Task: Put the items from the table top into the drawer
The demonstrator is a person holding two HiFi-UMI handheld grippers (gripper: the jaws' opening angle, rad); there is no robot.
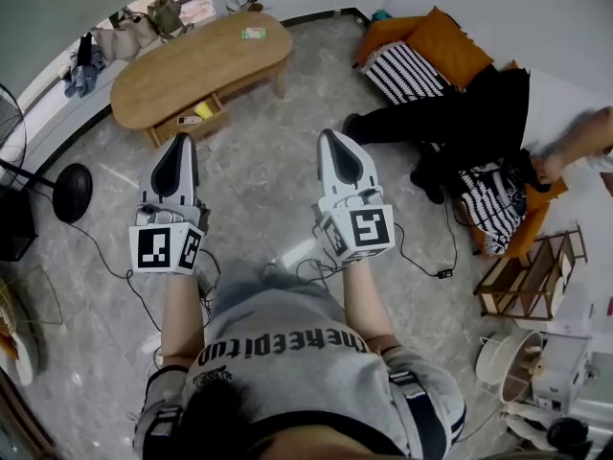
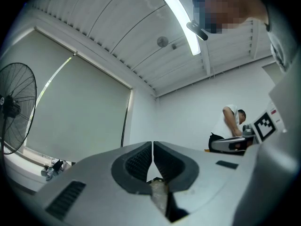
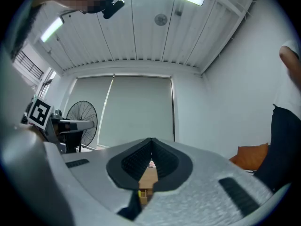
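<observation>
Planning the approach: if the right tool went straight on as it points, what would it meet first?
Probably the wooden table, near its right end; only floor lies before the right tool, depth unclear.

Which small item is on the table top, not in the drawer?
The pale green-marked packet near the table's right end; the yellow one lies in the open drawer.

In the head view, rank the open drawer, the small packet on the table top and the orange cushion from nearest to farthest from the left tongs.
1. Open drawer, just ahead, at the table's near edge.
2. Small packet, farther ahead on the table.
3. Orange cushion, far off to the right.
</observation>
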